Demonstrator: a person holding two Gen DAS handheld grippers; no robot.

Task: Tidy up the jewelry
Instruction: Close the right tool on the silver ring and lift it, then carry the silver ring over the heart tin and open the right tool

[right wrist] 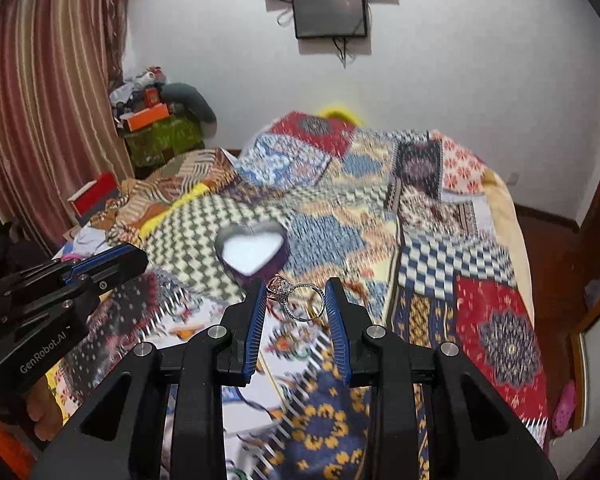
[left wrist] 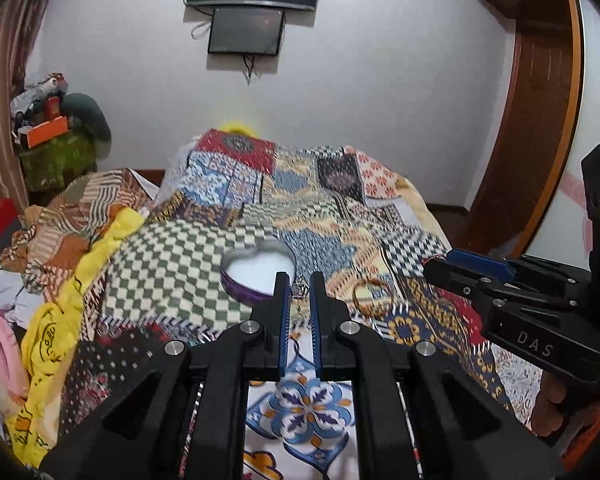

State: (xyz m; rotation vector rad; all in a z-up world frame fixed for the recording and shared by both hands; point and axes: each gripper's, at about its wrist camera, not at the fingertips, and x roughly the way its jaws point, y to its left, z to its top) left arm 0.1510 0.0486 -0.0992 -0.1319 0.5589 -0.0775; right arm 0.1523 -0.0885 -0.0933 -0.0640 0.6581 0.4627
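A purple heart-shaped box (left wrist: 260, 270) with a white lining lies open on the patchwork quilt (left wrist: 172, 264); it also shows in the right wrist view (right wrist: 252, 250). My left gripper (left wrist: 300, 290) is shut on a small silver crown-shaped ring (left wrist: 300, 291), held just in front of the box. My right gripper (right wrist: 296, 298) is shut on a silver ring with a stone cluster (right wrist: 300, 298), held above the quilt (right wrist: 420, 256) near the box. An orange bangle (left wrist: 374, 294) lies on the quilt right of the left gripper.
The right gripper's body (left wrist: 540, 312) shows at the right of the left wrist view. The left gripper's body (right wrist: 40, 312) shows at the left of the right wrist view. Clothes and a yellow cloth (left wrist: 60, 320) pile at the bed's left edge. A wooden door (left wrist: 536, 112) stands at right.
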